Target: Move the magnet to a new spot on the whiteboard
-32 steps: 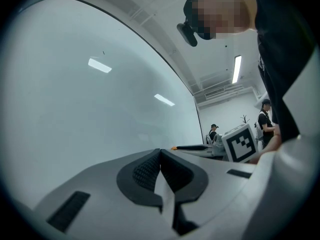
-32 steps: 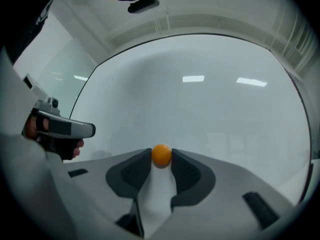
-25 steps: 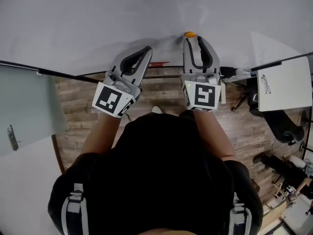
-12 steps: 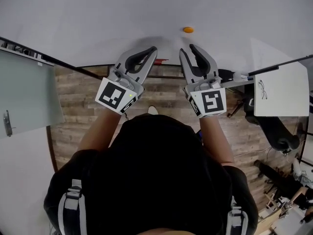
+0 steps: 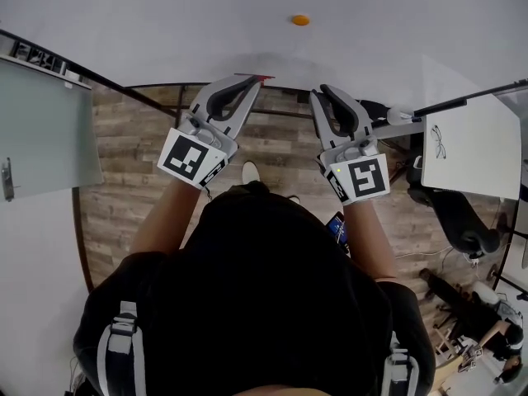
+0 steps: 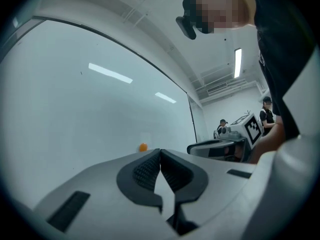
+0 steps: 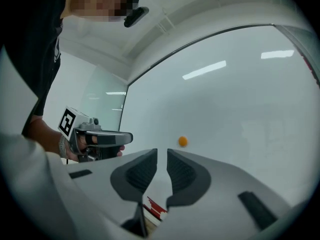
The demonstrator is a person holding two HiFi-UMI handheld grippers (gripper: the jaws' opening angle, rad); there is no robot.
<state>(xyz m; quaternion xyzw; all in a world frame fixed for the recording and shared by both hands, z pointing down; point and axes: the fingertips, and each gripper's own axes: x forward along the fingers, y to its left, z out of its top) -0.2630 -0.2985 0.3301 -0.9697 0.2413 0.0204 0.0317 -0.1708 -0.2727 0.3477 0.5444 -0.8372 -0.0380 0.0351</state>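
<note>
The magnet [image 5: 300, 20] sat on the whiteboard [image 5: 165, 23] ahead, seemingly slightly nearer the right hand-held gripper [image 5: 323, 91], whose empty jaws, just closing, stood narrowly apart; the left hand-held gripper [image 5: 250, 81] was pressed together.

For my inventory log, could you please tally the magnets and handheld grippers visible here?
Magnet: 1
Grippers: 2, the left gripper and the right gripper, whose jaws have just been closing on nothing
Total: 3

Head view steeply down; gripper views level, seemingly near the whiteboard [image 5: 165, 23], magnet [image 5: 300, 20] shared.
</note>
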